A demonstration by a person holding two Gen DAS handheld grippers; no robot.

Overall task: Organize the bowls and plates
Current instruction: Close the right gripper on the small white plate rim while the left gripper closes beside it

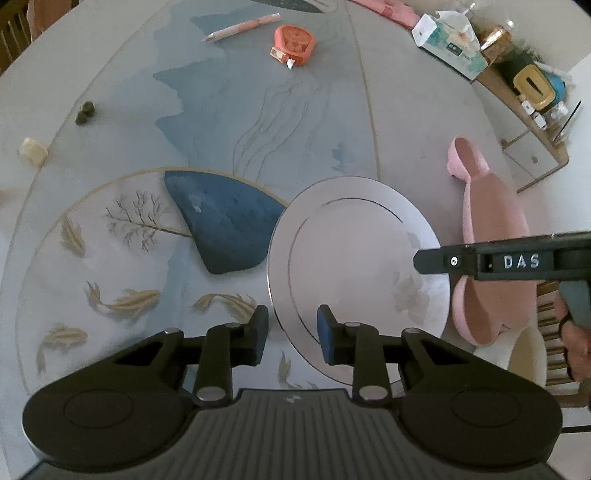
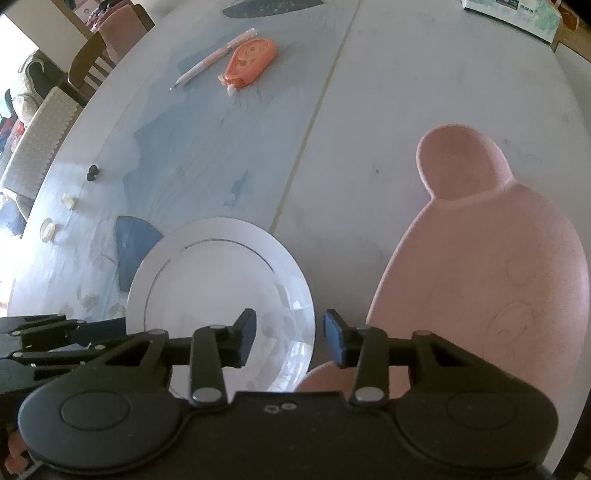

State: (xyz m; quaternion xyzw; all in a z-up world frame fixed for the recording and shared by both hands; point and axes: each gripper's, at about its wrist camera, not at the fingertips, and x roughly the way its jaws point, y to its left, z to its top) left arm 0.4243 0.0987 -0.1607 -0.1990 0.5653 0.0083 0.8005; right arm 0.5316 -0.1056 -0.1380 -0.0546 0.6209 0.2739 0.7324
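Note:
A round white plate [image 1: 354,266] with a thin dark ring lies flat on the painted table. My left gripper [image 1: 291,334] straddles its left rim, one pad outside the plate and one over it, with a clear gap showing. On the opposite side my right gripper [image 2: 290,339] straddles the right rim of the plate [image 2: 221,288], its jaws likewise apart. A pink gourd-shaped dish [image 2: 480,277] lies just right of the plate. In the left wrist view the pink dish [image 1: 487,236] stretches away behind a finger [image 1: 454,261] of the right gripper.
An orange tape dispenser [image 1: 295,42] and a pink pen [image 1: 242,27] lie further back on the glass turntable [image 1: 110,166]. A tissue box [image 1: 450,48] and a cluttered wooden shelf [image 1: 532,110] stand at the back right. Chairs [image 2: 37,147] line the table's left edge.

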